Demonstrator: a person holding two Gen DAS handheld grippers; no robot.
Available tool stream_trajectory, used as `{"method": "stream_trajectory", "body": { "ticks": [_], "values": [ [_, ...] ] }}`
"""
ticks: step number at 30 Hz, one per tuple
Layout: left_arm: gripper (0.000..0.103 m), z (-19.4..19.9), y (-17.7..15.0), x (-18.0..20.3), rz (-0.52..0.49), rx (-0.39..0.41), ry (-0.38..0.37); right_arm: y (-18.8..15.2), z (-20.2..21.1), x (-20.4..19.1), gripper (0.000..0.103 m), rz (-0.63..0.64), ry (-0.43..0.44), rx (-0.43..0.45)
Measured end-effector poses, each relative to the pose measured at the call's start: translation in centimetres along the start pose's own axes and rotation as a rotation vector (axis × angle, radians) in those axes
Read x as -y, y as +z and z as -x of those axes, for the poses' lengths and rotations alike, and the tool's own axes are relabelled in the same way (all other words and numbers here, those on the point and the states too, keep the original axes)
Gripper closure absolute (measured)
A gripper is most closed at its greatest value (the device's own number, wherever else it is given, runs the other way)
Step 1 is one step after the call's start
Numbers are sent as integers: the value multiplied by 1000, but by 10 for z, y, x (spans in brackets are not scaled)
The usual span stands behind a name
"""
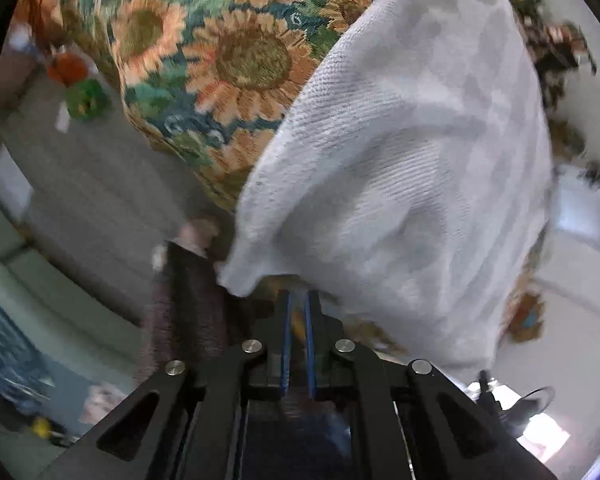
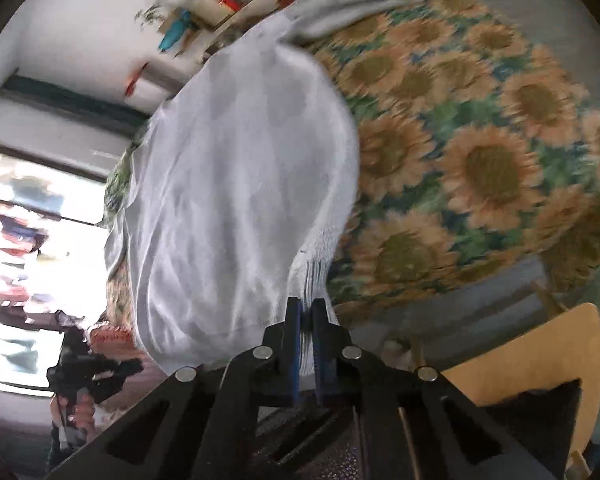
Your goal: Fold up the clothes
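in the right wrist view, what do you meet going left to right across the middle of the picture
bright window → white garment → sunflower tablecloth

Left gripper (image 1: 298,300): black linkage arms with triangular cut-outs, four round silver pivot pins, blue-edged fingers (image 1: 287,320). Right gripper (image 2: 306,310): same black frame, silver pins, blue finger pads (image 2: 295,320). Black cable at far left.

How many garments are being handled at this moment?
1: a white garment lies over the sunflower tablecloth, its near edge pinched by the right tongs. Others may be out of view.
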State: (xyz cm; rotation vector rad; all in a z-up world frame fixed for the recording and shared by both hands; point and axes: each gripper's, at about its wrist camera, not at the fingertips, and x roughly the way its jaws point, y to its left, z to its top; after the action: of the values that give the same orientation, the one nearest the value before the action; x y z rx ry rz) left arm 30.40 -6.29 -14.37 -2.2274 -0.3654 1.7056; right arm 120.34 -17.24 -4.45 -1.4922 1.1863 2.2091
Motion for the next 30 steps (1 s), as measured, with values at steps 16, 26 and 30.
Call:
{"method": "stream_trajectory", "body": {
  "ticks": [16, 26, 30],
  "values": [
    [37, -55, 5, -27, -153, 99, 28, -46, -45, 15, 41, 67, -164, -178],
    [92, -77, -1, -44, -53, 19, -74, -43, -73, -4, 38, 129, -140, -203],
    [97, -75, -5, -55, 12, -22, -141, -50, -69, -6, 47, 90, -91, -161]
  ]
}}
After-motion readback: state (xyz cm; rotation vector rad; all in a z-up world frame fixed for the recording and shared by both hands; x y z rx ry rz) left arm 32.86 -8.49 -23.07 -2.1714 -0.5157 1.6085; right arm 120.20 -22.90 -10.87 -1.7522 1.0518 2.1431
